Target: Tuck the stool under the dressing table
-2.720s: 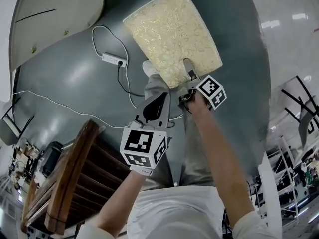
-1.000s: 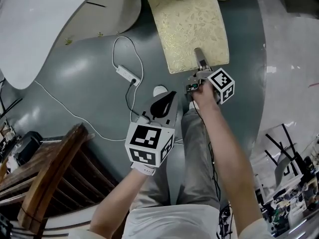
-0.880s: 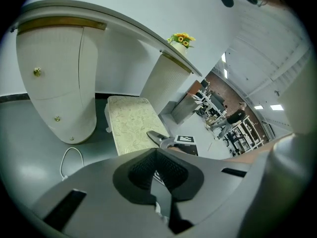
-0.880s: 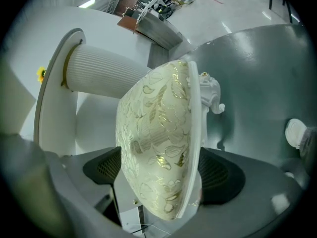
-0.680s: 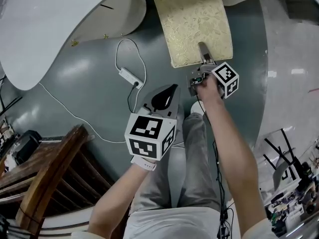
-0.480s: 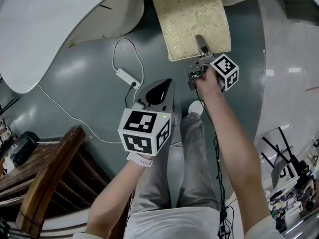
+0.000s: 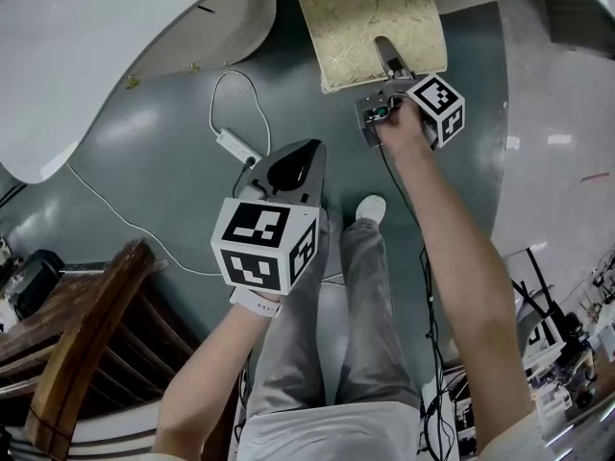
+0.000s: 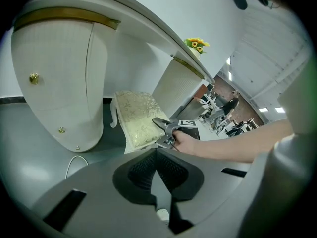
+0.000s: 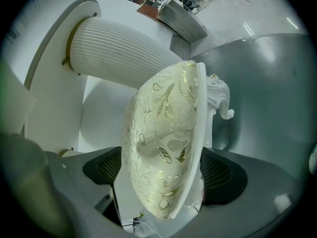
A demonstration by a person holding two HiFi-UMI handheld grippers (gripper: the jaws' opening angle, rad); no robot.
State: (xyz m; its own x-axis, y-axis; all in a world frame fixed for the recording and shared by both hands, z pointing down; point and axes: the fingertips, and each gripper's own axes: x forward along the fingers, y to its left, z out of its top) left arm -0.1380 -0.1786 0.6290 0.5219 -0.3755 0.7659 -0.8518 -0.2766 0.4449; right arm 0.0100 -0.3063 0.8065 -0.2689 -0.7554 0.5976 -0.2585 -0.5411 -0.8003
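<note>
The stool (image 7: 370, 12), with a cream and gold leaf-pattern cushion, stands at the top of the head view, its far end hidden under the white dressing table top (image 7: 96, 56). My right gripper (image 7: 389, 58) is shut on the stool's near edge. In the right gripper view the cushion (image 9: 163, 133) fills the gap between the jaws, beside a white carved leg (image 9: 219, 99). My left gripper (image 7: 288, 166) hangs in the air above the floor, shut and empty. In the left gripper view the stool (image 8: 136, 120) sits between the table's two pedestals.
A white power strip (image 7: 229, 143) with its cable lies on the grey floor left of the stool. A brown wooden frame (image 7: 72, 349) stands at the lower left. The person's legs and a white shoe (image 7: 370, 207) are below the stool. Yellow flowers (image 8: 196, 43) sit on the table.
The stool has slid farther in under the dressing table top, with my right gripper still shut on its near edge. My left gripper stayed shut and empty.
</note>
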